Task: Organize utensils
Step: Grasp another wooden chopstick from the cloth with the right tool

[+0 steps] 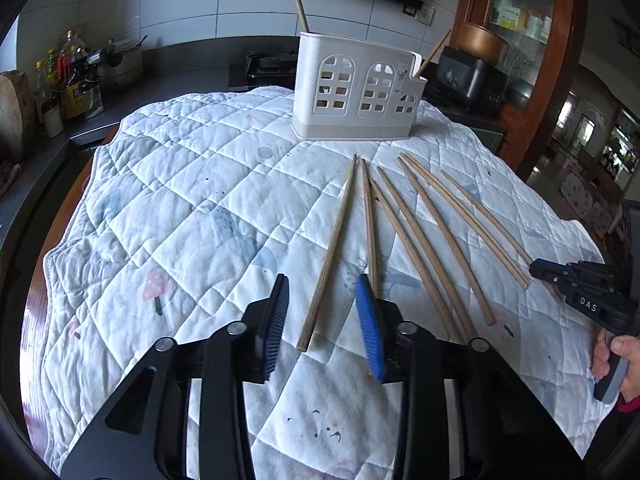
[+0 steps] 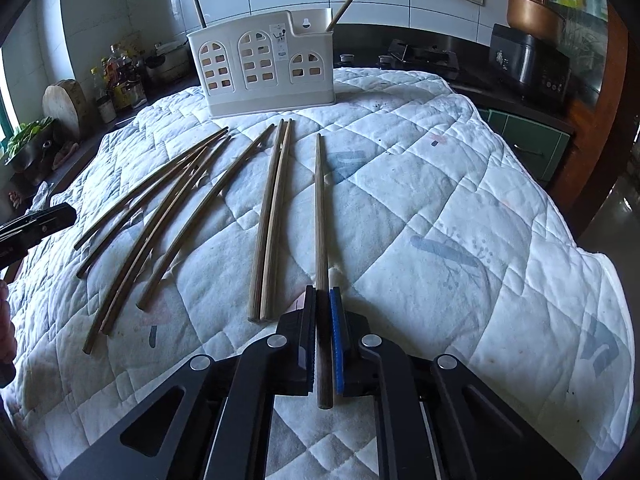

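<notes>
Several wooden chopsticks [image 1: 424, 240] lie side by side on a white quilted cloth [image 1: 180, 200]. A white utensil holder [image 1: 356, 88] stands at the far side with two chopsticks upright in it; it also shows in the right wrist view [image 2: 264, 72]. My left gripper [image 1: 322, 284] is open, its jaws either side of the leftmost chopstick [image 1: 328, 256]. My right gripper [image 2: 323, 292] is shut on the rightmost chopstick [image 2: 320, 208], which lies low over the cloth. The right gripper also shows in the left wrist view [image 1: 538, 270] at the right.
The cloth [image 2: 460, 200] covers a round table. Behind it runs a dark counter with bottles [image 1: 68, 76], a pot, a stove and a black cooker [image 1: 472, 76]. A wooden cabinet [image 1: 532, 60] stands at the right. The left gripper shows at the left edge of the right wrist view [image 2: 40, 220].
</notes>
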`<state>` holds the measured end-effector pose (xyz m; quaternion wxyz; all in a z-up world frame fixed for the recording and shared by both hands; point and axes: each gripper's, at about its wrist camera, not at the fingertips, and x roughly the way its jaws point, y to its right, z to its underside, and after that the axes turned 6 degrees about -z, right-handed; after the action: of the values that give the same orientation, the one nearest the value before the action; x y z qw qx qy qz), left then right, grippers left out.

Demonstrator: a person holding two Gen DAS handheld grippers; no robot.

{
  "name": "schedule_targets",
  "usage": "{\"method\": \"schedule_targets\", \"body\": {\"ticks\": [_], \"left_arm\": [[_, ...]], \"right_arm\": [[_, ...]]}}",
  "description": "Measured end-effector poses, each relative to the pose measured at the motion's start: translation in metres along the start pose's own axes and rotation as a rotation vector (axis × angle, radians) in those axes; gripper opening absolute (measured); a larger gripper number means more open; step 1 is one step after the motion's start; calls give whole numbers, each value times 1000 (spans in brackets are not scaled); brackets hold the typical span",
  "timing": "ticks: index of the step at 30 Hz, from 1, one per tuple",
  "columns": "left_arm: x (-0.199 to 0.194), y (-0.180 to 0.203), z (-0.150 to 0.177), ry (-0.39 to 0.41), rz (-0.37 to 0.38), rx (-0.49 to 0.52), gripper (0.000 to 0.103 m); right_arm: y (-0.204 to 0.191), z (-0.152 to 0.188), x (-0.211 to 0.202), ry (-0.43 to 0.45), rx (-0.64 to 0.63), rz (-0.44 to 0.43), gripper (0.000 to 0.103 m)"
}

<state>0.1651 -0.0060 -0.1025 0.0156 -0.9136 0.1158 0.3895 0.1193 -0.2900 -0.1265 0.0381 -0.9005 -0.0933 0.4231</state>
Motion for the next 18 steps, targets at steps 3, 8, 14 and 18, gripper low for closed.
{"method": "schedule_targets", "body": {"ticks": [3, 8, 14, 18], "left_arm": [[12, 4, -4, -15, -3, 14, 28], [30, 9, -6, -47, -16, 33, 28], [44, 9, -6, -76, -14, 26, 28], [47, 10, -8, -82, -37, 36, 20]], "right_arm": [[0, 1, -3, 8, 6, -5, 7], [2, 3, -5, 10, 13, -11, 7], [3, 3, -5, 12, 20, -15, 7], [3, 3, -6, 12, 22, -15, 7]]}}
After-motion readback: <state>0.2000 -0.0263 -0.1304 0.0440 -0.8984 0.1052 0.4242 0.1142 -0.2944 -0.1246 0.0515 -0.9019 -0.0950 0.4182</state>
